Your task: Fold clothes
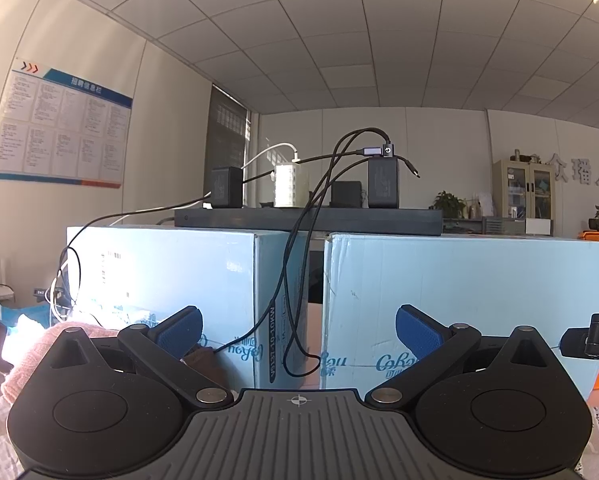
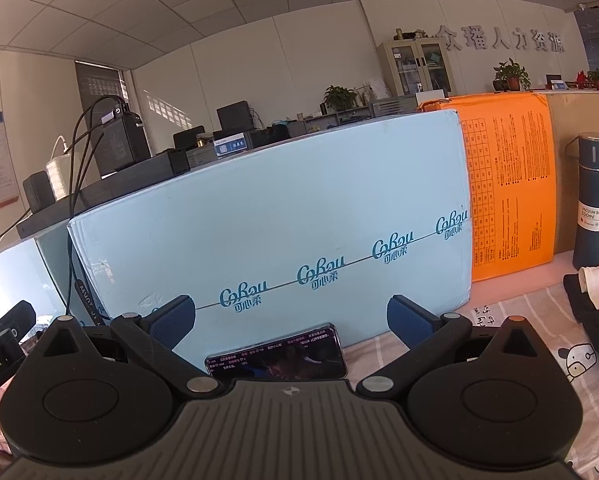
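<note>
- The left tool (image 1: 299, 334) has its blue-padded fingers (image 1: 181, 330) spread wide apart, holding nothing and touching nothing.
- The right tool (image 2: 291, 320) is likewise spread wide, nothing between its pads.
- A pink towel (image 1: 39, 354) lies bunched at the left edge of the left wrist view, just beside the left tool's left finger, lower than the tips.
- A pile of dark and cream clothes (image 2: 595, 300) sits toward the right edge of the counter, well apart from the right tool.
- A phone (image 2: 277, 354), screen lit, lies just ahead of the right tool, against the light blue cartons (image 2: 299, 208).
- The counter is covered with a pink patterned sheet (image 2: 547, 320); an orange box (image 2: 507, 184) and a dark vacuum bottle (image 2: 593, 200) stand at its back edge.
- Chargers (image 1: 383, 184) with black cables rest on a dark slab over the cartons; office wall with notice board (image 1: 63, 124) behind.
</note>
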### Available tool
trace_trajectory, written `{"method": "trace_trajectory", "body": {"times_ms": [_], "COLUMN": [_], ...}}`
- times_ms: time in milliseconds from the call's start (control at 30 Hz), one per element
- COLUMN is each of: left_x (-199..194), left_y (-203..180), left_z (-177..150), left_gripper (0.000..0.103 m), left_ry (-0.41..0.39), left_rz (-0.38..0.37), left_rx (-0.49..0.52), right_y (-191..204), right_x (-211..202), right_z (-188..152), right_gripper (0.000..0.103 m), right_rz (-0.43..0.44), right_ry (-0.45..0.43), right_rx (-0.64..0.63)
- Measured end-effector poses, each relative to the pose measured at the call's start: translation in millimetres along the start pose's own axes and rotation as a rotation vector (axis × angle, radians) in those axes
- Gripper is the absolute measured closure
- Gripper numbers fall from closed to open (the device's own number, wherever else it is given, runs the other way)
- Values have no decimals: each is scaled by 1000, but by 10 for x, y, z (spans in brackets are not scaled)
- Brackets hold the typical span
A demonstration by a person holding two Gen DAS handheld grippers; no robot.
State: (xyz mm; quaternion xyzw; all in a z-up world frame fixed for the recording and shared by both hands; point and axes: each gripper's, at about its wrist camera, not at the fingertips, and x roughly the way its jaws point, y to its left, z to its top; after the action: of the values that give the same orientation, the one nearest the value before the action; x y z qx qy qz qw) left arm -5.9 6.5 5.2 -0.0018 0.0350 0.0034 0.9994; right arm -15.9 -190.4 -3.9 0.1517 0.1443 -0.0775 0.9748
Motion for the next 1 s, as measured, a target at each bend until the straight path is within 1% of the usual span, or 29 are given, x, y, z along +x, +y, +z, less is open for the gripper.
{"method": "trace_trajectory", "body": {"times_ms": [67,333,667,1000], "left_x": [3,-10,-12,-25], "left_y": [2,0,-4,-17], "left_z": [2,-3,-4,-6], "left_gripper": [0,0,0,0], "left_ry": [0,-3,-3,-6], "left_rz": [0,3,3,-17], "left_rx": [0,1,4,10], "right_y": [-1,-35,-83,-85], "right_x": [-2,-35,-41,-71], "right_z": [-7,-47,-12,-13], "right_gripper": [0,0,0,0], "right_rz": [0,-24,40,57], "right_ry": [-11,-112,-70,-75], "right_rx": [-5,-29,-2,10]}}
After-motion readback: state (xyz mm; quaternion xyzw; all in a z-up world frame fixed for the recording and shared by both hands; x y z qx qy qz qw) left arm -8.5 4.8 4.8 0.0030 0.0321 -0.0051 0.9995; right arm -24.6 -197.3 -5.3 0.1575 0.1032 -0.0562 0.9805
